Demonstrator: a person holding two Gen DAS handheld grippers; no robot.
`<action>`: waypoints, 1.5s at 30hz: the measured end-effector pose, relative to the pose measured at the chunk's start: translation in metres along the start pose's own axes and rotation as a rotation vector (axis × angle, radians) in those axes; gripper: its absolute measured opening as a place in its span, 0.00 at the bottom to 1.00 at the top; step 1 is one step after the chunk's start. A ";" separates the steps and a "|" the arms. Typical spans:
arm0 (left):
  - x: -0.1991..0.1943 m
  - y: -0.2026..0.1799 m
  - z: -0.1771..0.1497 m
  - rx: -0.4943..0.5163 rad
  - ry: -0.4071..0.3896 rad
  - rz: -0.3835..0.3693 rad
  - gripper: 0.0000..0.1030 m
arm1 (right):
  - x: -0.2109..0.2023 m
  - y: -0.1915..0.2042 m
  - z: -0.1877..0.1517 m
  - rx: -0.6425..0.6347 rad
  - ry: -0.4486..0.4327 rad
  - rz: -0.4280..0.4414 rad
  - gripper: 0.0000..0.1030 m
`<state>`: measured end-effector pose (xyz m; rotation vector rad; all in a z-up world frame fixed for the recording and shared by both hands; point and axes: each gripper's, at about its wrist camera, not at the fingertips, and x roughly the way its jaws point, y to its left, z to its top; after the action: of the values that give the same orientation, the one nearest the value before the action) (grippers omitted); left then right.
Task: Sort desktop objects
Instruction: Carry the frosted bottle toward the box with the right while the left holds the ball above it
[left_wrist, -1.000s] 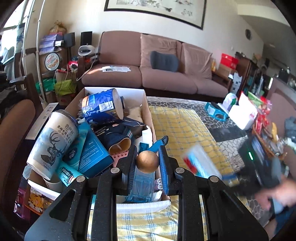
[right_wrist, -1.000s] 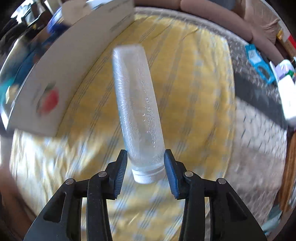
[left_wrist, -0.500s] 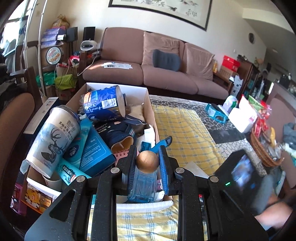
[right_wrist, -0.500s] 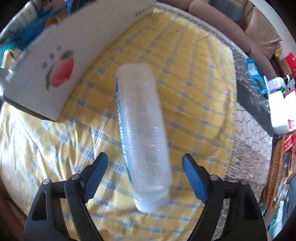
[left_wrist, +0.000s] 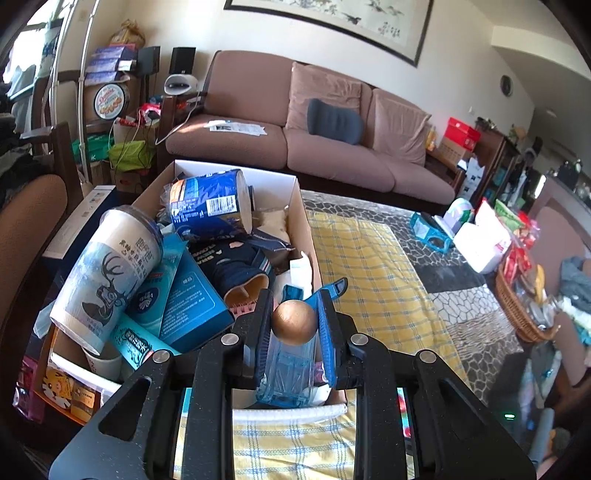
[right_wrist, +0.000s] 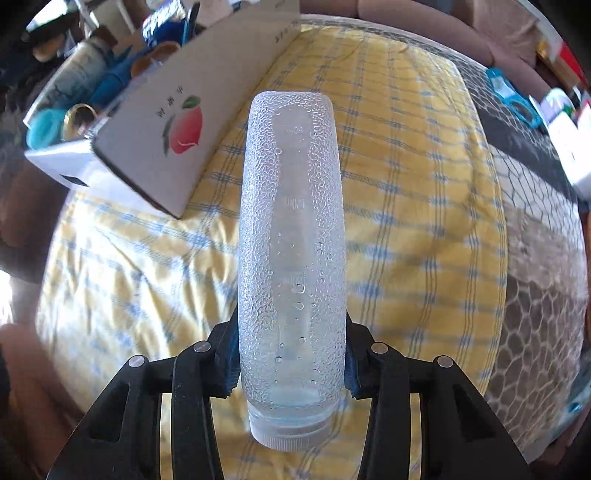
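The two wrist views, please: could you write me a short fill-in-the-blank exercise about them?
1. The right tongs grip a clear textured ___.
2. The left tongs hold a blue bottle with a round ___ cap.
3. The cardboard box bears a printed ___.
4. The box rests on a yellow checked ___.

Missing words: bottle; gold; peach; cloth

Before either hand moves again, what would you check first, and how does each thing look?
1. Right gripper has just been closing on the clear bottle; jaws now against both sides: ok.
2. Bottle's white cap on: ok.
3. Left gripper clamped on the blue bottle with a round gold cap: ok.
4. Room left in the cardboard box: not ok, piled high.
5. Yellow checked cloth under the clear bottle bare: ok.
6. How firm the right grip is: cannot tell.
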<state>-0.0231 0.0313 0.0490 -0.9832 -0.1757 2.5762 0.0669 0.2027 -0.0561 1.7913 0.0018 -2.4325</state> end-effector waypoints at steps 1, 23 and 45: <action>-0.001 0.000 -0.001 0.001 0.000 0.002 0.21 | -0.006 -0.001 -0.006 0.023 -0.011 0.017 0.42; -0.006 0.015 -0.004 -0.021 0.002 0.026 0.21 | -0.156 0.003 -0.023 0.181 -0.394 0.149 0.42; -0.007 0.049 0.011 -0.115 -0.005 0.047 0.21 | -0.174 0.054 0.067 -0.009 -0.474 0.147 0.42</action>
<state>-0.0404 -0.0167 0.0493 -1.0329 -0.3086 2.6362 0.0593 0.1608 0.1338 1.1257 -0.1546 -2.6699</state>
